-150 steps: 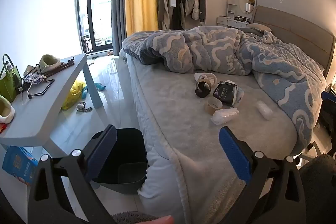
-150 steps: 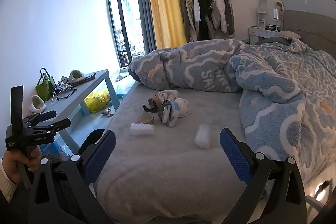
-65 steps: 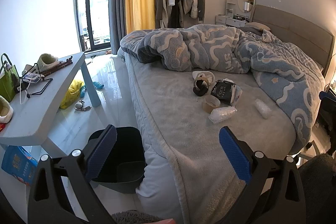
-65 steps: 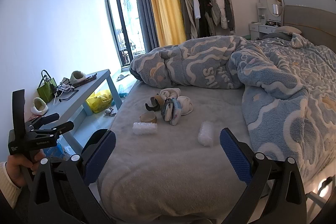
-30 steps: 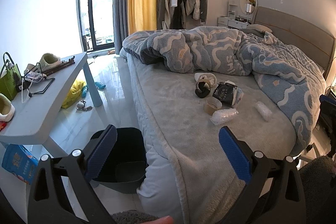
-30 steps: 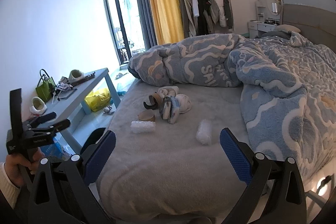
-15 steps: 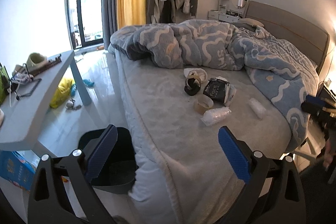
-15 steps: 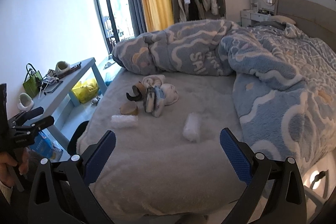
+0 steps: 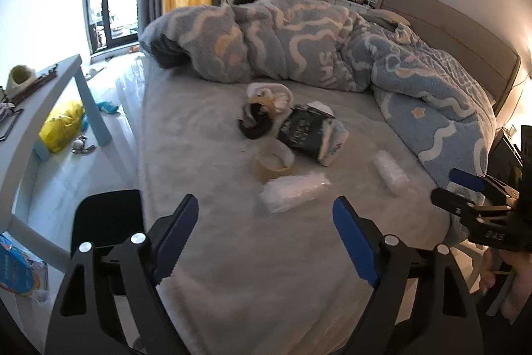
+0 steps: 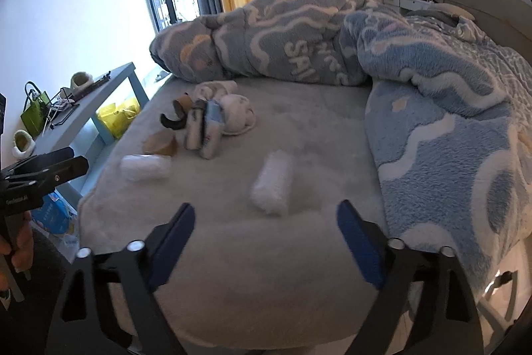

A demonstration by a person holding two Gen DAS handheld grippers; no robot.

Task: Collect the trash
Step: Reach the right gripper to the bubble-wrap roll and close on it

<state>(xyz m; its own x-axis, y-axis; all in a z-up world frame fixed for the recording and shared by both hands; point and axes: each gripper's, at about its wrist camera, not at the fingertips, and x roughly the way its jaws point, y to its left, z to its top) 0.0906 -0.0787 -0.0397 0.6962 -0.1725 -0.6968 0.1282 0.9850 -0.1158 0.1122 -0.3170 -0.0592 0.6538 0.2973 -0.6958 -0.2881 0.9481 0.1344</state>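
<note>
Trash lies on the grey bed sheet [image 9: 206, 135]: a clear plastic wrapper [image 9: 292, 192], a tape roll [image 9: 271, 163], a dark snack bag [image 9: 304, 133], a second clear wrapper [image 9: 390, 172] and crumpled white tissue [image 9: 269, 93]. My left gripper [image 9: 266, 238] hovers just short of the nearer wrapper, jaws closing with nothing between them. In the right wrist view my right gripper [image 10: 266, 238] hangs just short of the white wrapper [image 10: 272, 182], jaws closing and empty. The other wrapper [image 10: 144, 167], tape roll [image 10: 159, 143] and snack bag [image 10: 204, 128] lie further left.
A black trash bin [image 9: 106, 222] stands on the floor at the bed's left side, beside a pale blue table [image 9: 43, 108]. A rumpled blue duvet [image 9: 332, 55] covers the far and right part of the bed. A yellow bag [image 9: 61, 125] lies under the table.
Both grippers have moved forward and down over the bed, so the trash looks larger and nearer. Both pairs of jaws have narrowed a little.
</note>
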